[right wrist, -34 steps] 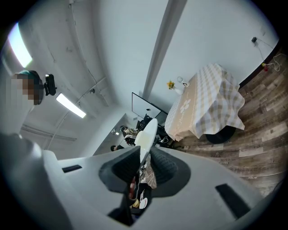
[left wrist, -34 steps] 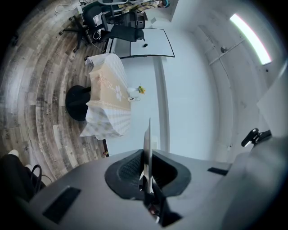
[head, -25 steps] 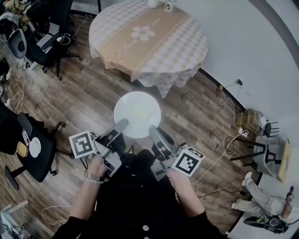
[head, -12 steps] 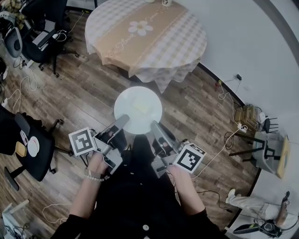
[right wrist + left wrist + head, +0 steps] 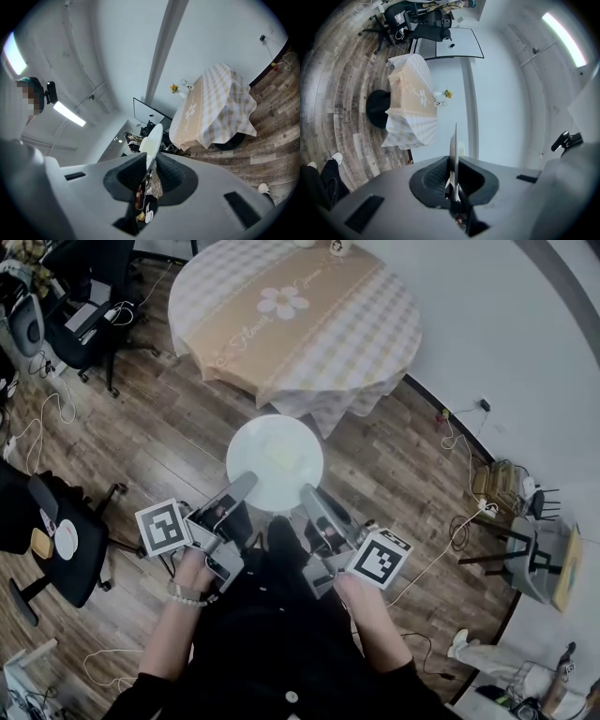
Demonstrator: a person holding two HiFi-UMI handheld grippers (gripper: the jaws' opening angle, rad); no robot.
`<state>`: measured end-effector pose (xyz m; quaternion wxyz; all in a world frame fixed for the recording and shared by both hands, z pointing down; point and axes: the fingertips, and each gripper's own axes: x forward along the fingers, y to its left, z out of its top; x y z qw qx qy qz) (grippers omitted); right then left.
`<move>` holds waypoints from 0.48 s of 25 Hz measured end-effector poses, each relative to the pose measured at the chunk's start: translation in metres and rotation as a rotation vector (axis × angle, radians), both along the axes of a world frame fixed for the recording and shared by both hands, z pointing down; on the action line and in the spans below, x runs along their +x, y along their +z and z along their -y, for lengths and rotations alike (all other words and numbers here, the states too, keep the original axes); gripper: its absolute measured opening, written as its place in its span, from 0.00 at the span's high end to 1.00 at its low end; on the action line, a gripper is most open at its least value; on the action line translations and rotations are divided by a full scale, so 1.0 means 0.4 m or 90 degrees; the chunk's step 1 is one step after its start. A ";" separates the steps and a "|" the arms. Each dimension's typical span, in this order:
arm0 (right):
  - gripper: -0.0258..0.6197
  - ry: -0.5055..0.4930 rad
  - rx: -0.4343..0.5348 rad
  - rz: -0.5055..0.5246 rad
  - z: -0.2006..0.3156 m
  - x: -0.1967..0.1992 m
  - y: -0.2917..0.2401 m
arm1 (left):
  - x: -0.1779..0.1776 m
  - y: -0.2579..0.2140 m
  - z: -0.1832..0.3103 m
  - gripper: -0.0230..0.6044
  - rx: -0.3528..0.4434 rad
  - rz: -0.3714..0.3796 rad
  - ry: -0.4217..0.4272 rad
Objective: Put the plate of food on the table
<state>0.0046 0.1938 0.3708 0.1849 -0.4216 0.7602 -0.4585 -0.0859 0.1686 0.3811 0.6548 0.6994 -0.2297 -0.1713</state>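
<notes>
A round white plate point(image 5: 274, 461) with a pale piece of food on it hangs level above the wooden floor, short of the round table point(image 5: 298, 317) with its checked cloth and daisy runner. My left gripper point(image 5: 246, 485) is shut on the plate's near left rim, and my right gripper point(image 5: 307, 493) is shut on its near right rim. In the left gripper view the plate point(image 5: 453, 154) shows edge-on between the pads, with the table point(image 5: 411, 101) beyond. The right gripper view shows the plate's rim point(image 5: 152, 140) clamped the same way, the table point(image 5: 213, 112) to the right.
Small white items and a flower stand at the table's far edge point(image 5: 336, 247). Office chairs point(image 5: 89, 320) and cables crowd the left side; another dark chair point(image 5: 52, 531) is at the near left. A white wall point(image 5: 506, 343), cables and stools point(image 5: 530, 549) lie to the right.
Both grippers and the plate have moved toward the table, which now sits closer in the head view. The grip on the plate is the same.
</notes>
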 end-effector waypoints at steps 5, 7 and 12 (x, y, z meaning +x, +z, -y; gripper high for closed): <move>0.89 -0.020 0.003 -0.003 0.069 0.022 -0.006 | 0.022 -0.004 0.062 0.93 -0.006 -0.003 -0.015; 0.89 -0.026 0.006 -0.003 0.091 0.032 -0.008 | 0.031 -0.007 0.083 0.93 -0.001 -0.003 -0.021; 0.89 -0.047 0.011 0.003 0.131 0.060 -0.006 | 0.056 -0.002 0.115 0.93 0.006 0.000 -0.040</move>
